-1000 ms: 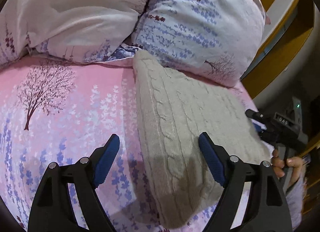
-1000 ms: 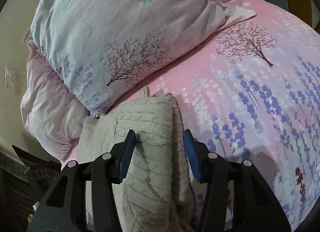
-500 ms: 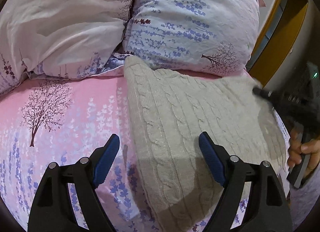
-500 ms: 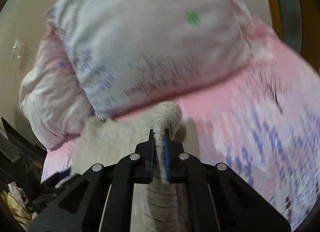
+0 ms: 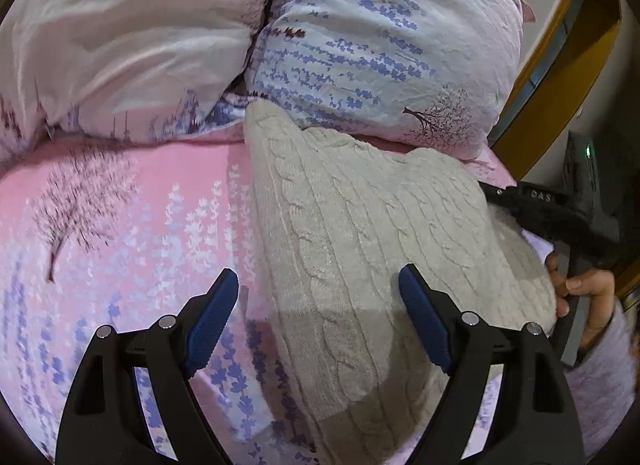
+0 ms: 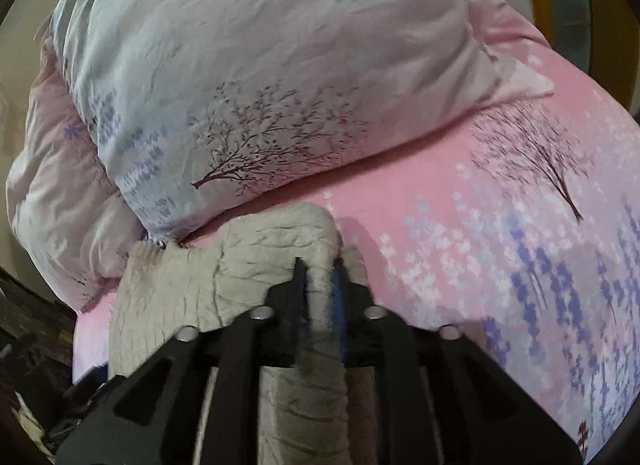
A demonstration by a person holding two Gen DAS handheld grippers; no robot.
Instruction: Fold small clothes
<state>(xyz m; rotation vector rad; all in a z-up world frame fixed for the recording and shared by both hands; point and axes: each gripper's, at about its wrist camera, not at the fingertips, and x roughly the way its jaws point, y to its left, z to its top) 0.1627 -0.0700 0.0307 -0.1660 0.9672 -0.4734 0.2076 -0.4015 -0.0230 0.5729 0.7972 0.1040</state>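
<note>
A beige cable-knit sweater [image 5: 360, 233] lies folded on the pink flowered bedsheet [image 5: 132, 225], its far end against the pillows. My left gripper [image 5: 320, 305] is open and empty, hovering over the sweater's left edge. My right gripper [image 6: 318, 277] is shut on a raised fold of the sweater [image 6: 276, 249] and lifts it slightly. In the left wrist view the right gripper [image 5: 532, 201] shows at the sweater's right edge, with the hand holding it.
Two large flowered pillows [image 5: 380, 45] [image 5: 120, 37] stand at the head of the bed behind the sweater. A yellow wooden frame [image 5: 560, 65] rises at the right. The bed's edge runs beside the sweater's right side.
My right gripper closed on the sweater's edge and now holds a pinched fold. The left gripper stayed open and drifted slightly over the sweater's left side.
</note>
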